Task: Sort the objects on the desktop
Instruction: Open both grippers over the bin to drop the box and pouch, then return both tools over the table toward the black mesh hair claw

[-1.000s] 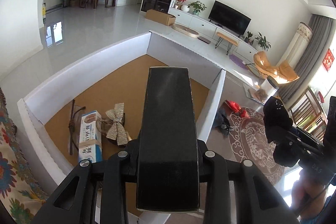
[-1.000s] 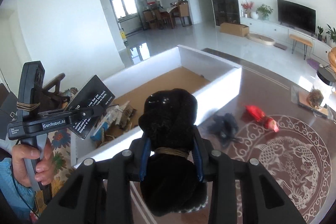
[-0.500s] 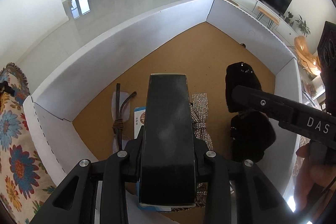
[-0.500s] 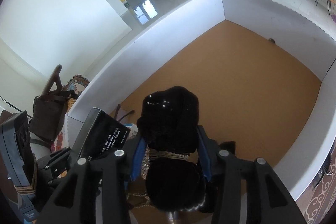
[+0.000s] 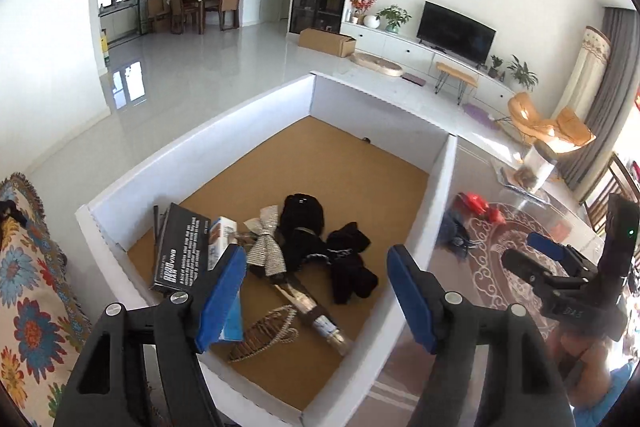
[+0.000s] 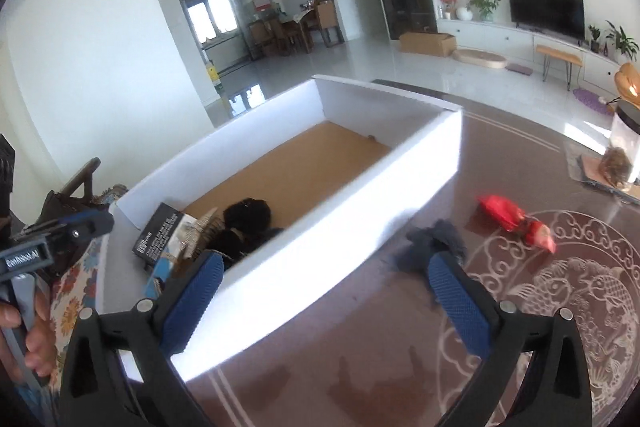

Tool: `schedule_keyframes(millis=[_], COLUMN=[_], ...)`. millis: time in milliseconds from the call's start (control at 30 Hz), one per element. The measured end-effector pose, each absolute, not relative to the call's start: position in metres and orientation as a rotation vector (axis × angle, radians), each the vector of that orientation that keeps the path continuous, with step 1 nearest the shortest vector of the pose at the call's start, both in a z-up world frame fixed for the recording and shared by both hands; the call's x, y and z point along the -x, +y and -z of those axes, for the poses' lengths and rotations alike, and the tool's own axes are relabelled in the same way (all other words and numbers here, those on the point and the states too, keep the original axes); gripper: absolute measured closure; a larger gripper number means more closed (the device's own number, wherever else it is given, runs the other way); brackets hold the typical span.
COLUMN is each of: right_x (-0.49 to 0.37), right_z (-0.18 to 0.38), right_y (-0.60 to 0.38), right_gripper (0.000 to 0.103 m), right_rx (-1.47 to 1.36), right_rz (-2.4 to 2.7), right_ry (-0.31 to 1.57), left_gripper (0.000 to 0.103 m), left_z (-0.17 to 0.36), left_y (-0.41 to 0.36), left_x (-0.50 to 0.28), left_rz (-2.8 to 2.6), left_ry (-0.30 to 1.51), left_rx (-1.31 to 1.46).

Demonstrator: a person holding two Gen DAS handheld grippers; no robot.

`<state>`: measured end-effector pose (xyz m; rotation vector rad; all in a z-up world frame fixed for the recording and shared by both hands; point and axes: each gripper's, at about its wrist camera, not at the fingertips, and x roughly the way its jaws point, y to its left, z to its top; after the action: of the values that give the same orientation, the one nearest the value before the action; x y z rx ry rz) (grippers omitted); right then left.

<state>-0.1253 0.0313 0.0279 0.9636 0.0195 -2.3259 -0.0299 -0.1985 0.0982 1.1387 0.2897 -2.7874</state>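
1. Release on both sides. One second back the left gripper (image 5: 316, 291) was clamped on a black box and the right gripper (image 6: 324, 295) on a black plush toy; half a second back both were low inside the tray. Both sets of fingers are now spreading apart with nothing between them.
2. Black box (image 5: 180, 251) now lies in the near left corner of the white-walled tray (image 5: 440, 195), tilted, leaning over a blue-and-white carton (image 5: 222, 239) beside it.
3. Black plush toy (image 5: 320, 247) rests on the tray's brown floor near the middle of the near end, touching a silver bow (image 5: 268, 247). A silver wire piece (image 5: 268, 335) lies closer to the near wall.
4. Left wrist view looks down into the tray from above the near wall. Right wrist view sits outside the tray's long wall, over the dark worktop (image 6: 360, 367).
5. Reading: two items sorted into the tray in one go; both hands free for the next pick.
6. Remaining on the worktop, outside the tray: a grey-blue cloth item (image 6: 436, 239) just beyond the right fingers, and a red item (image 6: 504, 215) further out. The grey-blue one looks the nearer candidate for the right hand.
7. Risk: the box's lean on the carton looks unsteady; a bump could tip it flat.
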Motion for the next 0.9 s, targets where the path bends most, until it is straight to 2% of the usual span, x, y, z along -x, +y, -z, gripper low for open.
schedule_keyframes(millis=[67,100,267,467,633,900], right_x=[0.106,0.097,0.057,0.035,0.036,0.033], right_z=[-0.003,0.01,0.063,0.079,0.082,0.083], right_y=[0.089,0.118,0.227,0.259,0.25,0.25], right_gripper=[0.0,0.0,0.0,0.0,0.0,0.0], right_rx=[-1.024,-1.068,-1.265,-1.318,-1.329,-1.335], right_rz=[2.425,2.474,2.58,2.595,2.588,2.595], right_ry=[0.091,0.131,0.243,0.191,0.182,0.186], left_gripper=[0.006,0.004,0.003,0.003,0.002,0.0], left_z=[-0.1,-0.096,-0.039,0.035,0.063,0.066], left_y=[-0.155,-0.132,-0.037,0.01,0.014,0.008], left_x=[0.024,0.022,0.037,0.06,0.063,0.052], left_rz=[2.883,2.921,2.912,2.705,2.624,2.664], left_ry=[0.234,0.2,0.038,0.083,0.039,0.086], left_rx=[-1.165,-1.179,-1.376,-1.545,-1.55,-1.442])
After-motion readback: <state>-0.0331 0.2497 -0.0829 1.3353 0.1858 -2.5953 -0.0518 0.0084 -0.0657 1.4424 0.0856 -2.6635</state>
